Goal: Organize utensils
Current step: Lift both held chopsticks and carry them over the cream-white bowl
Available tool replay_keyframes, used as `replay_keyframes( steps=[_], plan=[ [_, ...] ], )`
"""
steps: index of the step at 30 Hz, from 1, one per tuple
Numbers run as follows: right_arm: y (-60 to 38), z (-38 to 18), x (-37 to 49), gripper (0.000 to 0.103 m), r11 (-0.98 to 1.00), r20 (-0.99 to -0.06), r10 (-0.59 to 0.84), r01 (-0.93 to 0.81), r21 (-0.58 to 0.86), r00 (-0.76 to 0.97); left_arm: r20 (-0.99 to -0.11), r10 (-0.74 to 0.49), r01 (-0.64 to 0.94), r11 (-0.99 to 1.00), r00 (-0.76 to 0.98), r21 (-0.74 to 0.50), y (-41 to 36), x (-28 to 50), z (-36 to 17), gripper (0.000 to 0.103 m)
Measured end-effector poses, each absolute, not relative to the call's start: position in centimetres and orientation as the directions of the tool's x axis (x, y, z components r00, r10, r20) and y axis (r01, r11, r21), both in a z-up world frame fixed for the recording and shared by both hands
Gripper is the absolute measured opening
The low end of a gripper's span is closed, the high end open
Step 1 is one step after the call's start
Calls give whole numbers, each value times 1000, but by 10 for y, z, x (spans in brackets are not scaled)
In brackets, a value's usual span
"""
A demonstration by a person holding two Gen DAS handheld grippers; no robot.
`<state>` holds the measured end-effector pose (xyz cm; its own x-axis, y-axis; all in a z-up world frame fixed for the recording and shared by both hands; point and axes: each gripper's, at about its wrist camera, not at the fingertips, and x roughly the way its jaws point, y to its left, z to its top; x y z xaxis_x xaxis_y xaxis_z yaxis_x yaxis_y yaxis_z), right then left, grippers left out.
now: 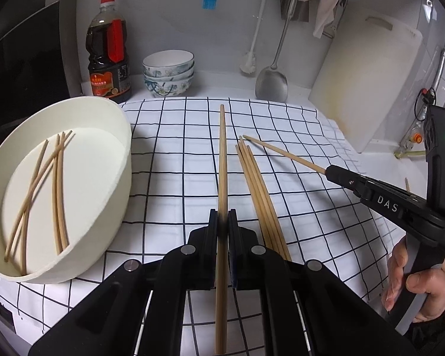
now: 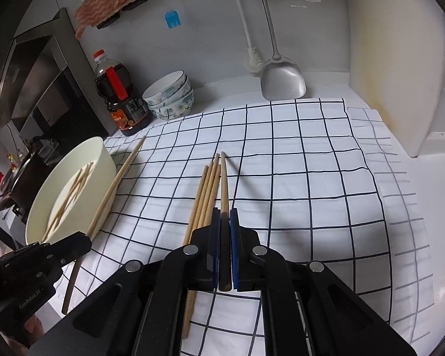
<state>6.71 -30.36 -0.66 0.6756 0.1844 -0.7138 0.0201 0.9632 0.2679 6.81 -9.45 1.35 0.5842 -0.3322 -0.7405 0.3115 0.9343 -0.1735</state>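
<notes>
- Left gripper (image 1: 222,225) clamped on a single bamboo chopstick (image 1: 222,160), pale tan and slender, tapering to a narrow tip that points away over the checked cloth (image 1: 178,136); thick end running back between the black fingers and out of the bottom of the left wrist view.
- Same held chopstick (image 2: 115,184) seen from the right wrist view slanting up beside the bowl's rim, its lower end dark in shadow.
- Right gripper (image 2: 225,222) closed on another chopstick (image 2: 224,178), tip forward and lifted just above the cloth; butt end visible between the blue pads.
- Same right-held chopstick (image 1: 284,154) in the left wrist view, angled toward the loose bundle, its tip close to theirs.
- Loose chopsticks (image 1: 258,190), four or so, lying side by side on the cloth between the two held ones; near ends hidden under the left gripper body.
- White round bowl (image 1: 112,136) at the left edge of the cloth, tilted-looking under the fisheye, with several chopsticks (image 1: 44,178) crossed inside; exact count hard to make out, blurred in the right wrist view.
- Right hand (image 1: 415,279) partly cut off at the frame edge.
- Behind the cloth: soy sauce bottle (image 1: 109,56), stacked patterned bowls (image 1: 169,72), metal spatula (image 1: 271,83), white cutting board (image 1: 368,83) against the wall.
</notes>
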Motion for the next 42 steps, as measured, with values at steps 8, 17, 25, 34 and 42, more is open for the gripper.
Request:
replay_keyframes(
  steps=[8, 17, 25, 34, 42],
  plan=[
    [-313, 1, 63, 6, 943, -682, 221, 25, 331, 697, -731, -345, 312, 931, 588, -189, -91, 65, 18, 7],
    [-307, 27, 50, 6, 932, -620, 248, -8, 363, 745, -699, -372, 324, 923, 610, -208, -72, 60, 42, 7],
    [-258, 56, 44, 6, 932, -569, 295, -99, 350, 768, -681, -330, 276, 942, 654, -192, -21, 62, 59, 7],
    [-182, 56, 76, 6, 912, -561, 372, -180, 368, 740, -672, -260, 194, 966, 693, -173, 44, 79, 59, 7],
    [-110, 48, 109, 6, 914, -594, 394, -231, 333, 701, -680, -238, 142, 970, 694, -195, 94, 102, 47, 8]
  ],
)
